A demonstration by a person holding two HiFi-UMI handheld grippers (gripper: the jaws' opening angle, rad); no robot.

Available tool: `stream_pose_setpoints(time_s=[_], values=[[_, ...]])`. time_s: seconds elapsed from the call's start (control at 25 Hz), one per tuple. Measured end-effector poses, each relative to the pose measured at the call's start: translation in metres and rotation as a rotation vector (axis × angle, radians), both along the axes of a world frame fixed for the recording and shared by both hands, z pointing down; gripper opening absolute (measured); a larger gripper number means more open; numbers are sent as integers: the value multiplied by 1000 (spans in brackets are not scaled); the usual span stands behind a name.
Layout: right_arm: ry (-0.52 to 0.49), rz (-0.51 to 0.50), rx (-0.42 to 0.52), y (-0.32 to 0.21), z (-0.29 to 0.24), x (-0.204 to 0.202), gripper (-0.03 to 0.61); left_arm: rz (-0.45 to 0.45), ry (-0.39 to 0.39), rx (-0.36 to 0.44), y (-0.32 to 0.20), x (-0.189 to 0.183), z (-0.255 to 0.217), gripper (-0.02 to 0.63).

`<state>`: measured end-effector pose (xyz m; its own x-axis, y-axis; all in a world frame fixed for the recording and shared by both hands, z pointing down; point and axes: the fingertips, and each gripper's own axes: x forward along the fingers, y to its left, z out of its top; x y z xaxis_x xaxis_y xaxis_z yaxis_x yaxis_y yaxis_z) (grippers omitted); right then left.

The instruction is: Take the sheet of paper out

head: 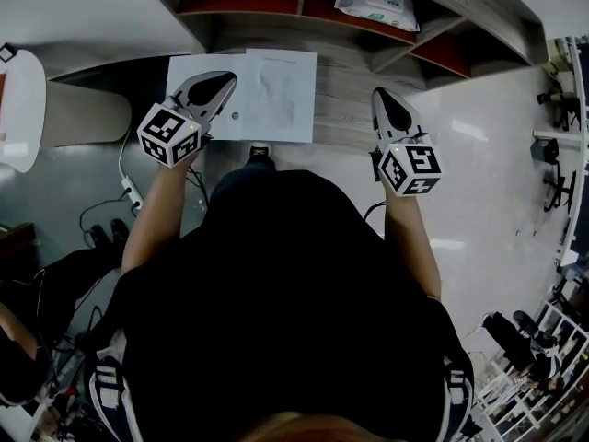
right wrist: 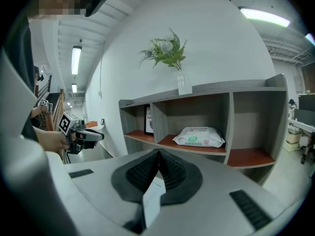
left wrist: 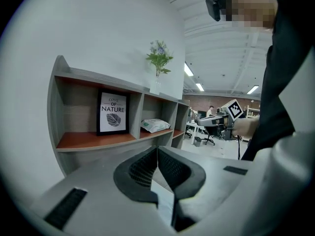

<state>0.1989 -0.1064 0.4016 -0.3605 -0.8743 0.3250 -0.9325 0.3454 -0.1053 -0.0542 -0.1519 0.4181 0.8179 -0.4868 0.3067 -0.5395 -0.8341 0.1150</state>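
Both my pairs of jaws are clenched tip to tip; in the left gripper view and the right gripper view alike the dark pads meet along one line, and I see nothing pinched between them; the pale sliver low behind each pair I cannot name. From the head view my left gripper [head: 221,86] sits at about 11 o'clock and my right gripper [head: 382,99] at about 1 o'clock, well apart. The sheet of paper [head: 276,95] lies flat at 12 o'clock, on the grey surface in front of the shelf [head: 396,49]; my left tips hang over its left part, though whether they touch it I cannot tell; my right tips are off it, to its 3 o'clock side. The shelf compartments at 12 to 1 o'clock hold a pack of wipes [head: 375,1] and a framed picture [left wrist: 113,113], no paper that I can see. So I judge the sheet already out of the shelf; what is left, if anything, is a real grip and a lift, since neither hand holds it now.
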Motion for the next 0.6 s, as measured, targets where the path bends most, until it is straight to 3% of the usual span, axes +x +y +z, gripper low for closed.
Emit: stream_pose_setpoints(time_s=[0.6], values=[[-24,38,-60,-24,27,-15,14,29,-62,-90,-49,-18,50,25]])
